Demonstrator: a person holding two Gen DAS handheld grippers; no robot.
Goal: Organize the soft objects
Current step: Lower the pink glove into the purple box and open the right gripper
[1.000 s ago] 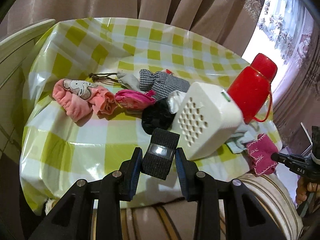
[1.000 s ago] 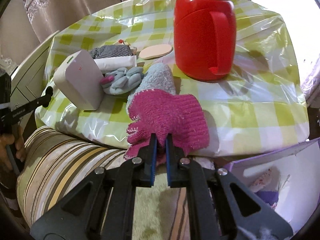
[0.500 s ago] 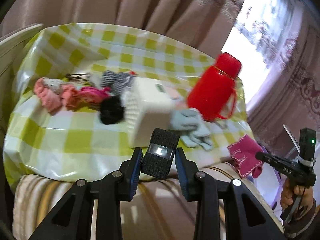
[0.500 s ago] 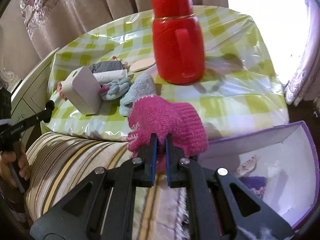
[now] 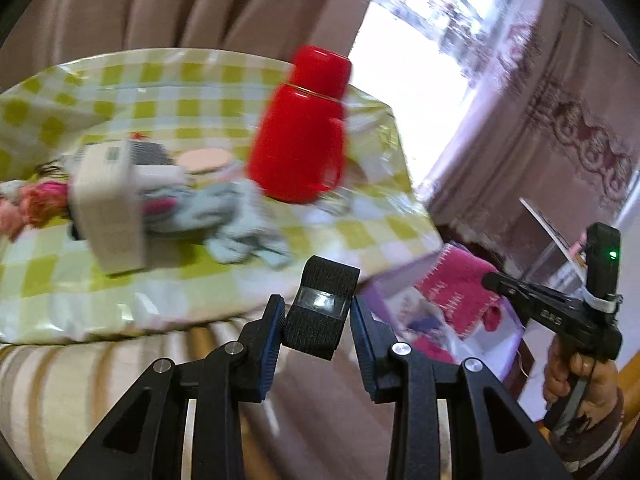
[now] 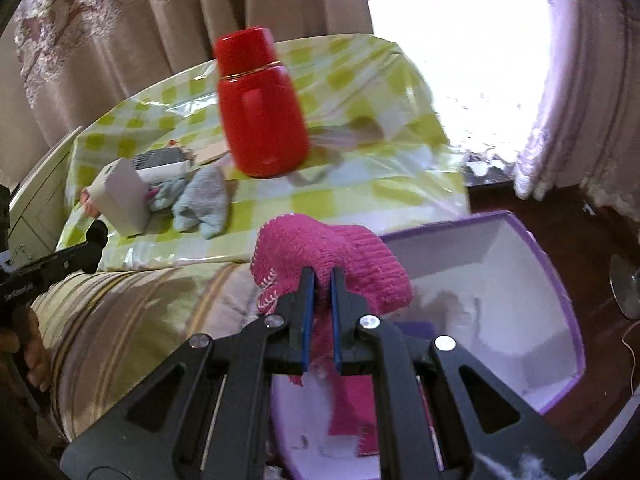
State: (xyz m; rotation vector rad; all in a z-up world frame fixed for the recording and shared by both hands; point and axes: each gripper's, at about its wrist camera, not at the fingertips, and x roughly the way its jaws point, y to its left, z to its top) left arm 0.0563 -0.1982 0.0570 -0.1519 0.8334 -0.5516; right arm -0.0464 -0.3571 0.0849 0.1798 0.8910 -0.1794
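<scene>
My left gripper (image 5: 316,310) is shut on a black fabric band (image 5: 326,280) with a shiny clear patch, held over the striped cushion beside the table edge. My right gripper (image 6: 322,276) is shut on a pink knitted glove (image 6: 360,252), which hangs over the near left corner of an open purple box (image 6: 532,256). The left wrist view also shows the right gripper (image 5: 486,280) with the pink glove (image 5: 456,284) above the purple box (image 5: 394,284). Grey-blue gloves (image 5: 240,220) and pink garments (image 5: 36,200) lie on the checked table (image 5: 360,236).
A red flask (image 5: 300,140) stands at the table's right side, with a white perforated box (image 5: 108,216) left of it. A striped cushion (image 5: 80,380) lies in front of the table. A hand (image 5: 576,376) holds the right gripper. Curtains hang behind.
Both views have swung right, away from the table. The pink glove went from the table's front edge to above the purple box. The black band stays between the left fingers.
</scene>
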